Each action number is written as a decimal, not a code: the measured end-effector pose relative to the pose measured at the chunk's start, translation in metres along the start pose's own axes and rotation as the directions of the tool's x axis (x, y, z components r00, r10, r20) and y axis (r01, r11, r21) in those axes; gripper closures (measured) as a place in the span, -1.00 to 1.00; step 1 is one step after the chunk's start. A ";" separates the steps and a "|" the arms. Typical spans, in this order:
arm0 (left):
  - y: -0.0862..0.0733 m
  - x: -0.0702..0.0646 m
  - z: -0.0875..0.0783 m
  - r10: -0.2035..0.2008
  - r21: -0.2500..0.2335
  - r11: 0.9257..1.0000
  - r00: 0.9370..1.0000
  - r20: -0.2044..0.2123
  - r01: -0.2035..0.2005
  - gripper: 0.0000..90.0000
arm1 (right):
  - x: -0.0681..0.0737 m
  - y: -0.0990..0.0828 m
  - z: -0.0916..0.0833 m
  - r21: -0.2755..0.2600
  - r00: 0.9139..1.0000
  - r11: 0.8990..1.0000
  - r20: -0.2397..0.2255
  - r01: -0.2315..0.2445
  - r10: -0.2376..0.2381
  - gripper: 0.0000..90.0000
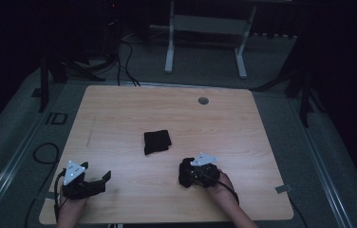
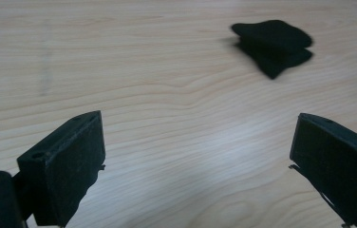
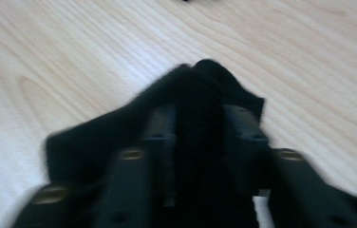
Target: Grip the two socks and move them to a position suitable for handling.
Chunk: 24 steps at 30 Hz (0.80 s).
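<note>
One marking reads — "ID" on the floor (image 1: 55,118) beside the table.

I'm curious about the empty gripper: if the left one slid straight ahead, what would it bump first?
Probably nothing soon. The left gripper, jaws open, faces bare table. The folded black cloth lies farther off, right of its line, though depth is hard to judge.

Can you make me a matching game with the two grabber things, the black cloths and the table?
Things:
1. left gripper
2. right gripper
3. folded black cloth
4. table

States:
a. pale wood with a small round hole near the far edge
b. jaws wide apart, nothing between them
c. lying alone in the middle of the table
d. jaws pinching a dark cloth

Pairs: 1-b, 2-d, 3-c, 4-a
</note>
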<state>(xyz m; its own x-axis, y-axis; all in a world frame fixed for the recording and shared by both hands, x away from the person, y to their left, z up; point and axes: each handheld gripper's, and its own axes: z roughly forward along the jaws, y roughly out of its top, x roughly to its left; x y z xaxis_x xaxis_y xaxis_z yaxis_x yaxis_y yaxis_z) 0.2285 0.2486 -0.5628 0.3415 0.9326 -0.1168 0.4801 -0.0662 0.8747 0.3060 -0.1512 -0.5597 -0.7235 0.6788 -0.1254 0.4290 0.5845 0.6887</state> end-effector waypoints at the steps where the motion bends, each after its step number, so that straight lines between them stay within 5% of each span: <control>1: 0.001 -0.004 0.002 0.002 0.007 1.000 1.000 0.023 -0.002 -0.87 | 0.000 0.001 0.000 0.006 1.000 1.000 0.008 0.008 -0.008 0.61; 4: 0.004 -0.019 0.007 0.031 0.022 0.999 0.996 0.085 -0.033 -0.87 | -0.002 0.004 -0.001 0.013 1.000 1.000 0.002 0.001 -0.001 0.72; 7: 0.008 -0.041 0.013 0.062 0.027 0.997 0.983 0.174 -0.068 -0.85 | -0.002 0.008 -0.010 -0.021 0.999 0.999 -0.011 -0.030 0.030 0.74; 11: 0.014 -0.077 0.019 0.094 0.010 0.995 0.950 0.297 -0.102 -0.82 | 0.002 0.021 -0.032 -0.098 0.999 0.994 -0.036 -0.038 0.035 0.74; 14: 0.021 -0.104 0.024 0.117 -0.013 0.993 0.917 0.382 -0.121 -0.68 | 0.007 0.034 -0.048 -0.147 0.998 0.988 -0.063 -0.034 0.025 0.74; 20: 0.029 -0.144 0.039 0.076 -0.008 0.996 0.833 0.548 -0.085 -0.53 | 0.016 0.053 -0.074 -0.239 0.996 0.970 -0.092 -0.031 0.009 0.74; 24: 0.038 -0.163 0.045 0.084 -0.025 0.996 0.797 0.598 -0.087 -0.42 | 0.018 0.060 -0.081 -0.267 0.995 0.963 -0.099 -0.035 0.008 0.73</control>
<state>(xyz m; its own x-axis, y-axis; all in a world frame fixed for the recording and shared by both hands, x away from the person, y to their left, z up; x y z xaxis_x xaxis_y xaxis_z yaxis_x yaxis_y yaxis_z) 0.2276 0.0782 -0.5318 0.7961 0.5252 -0.3006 0.4281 -0.1377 0.8932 0.2746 -0.1399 -0.4633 -0.7697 0.6365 -0.0485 0.2937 0.4206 0.8584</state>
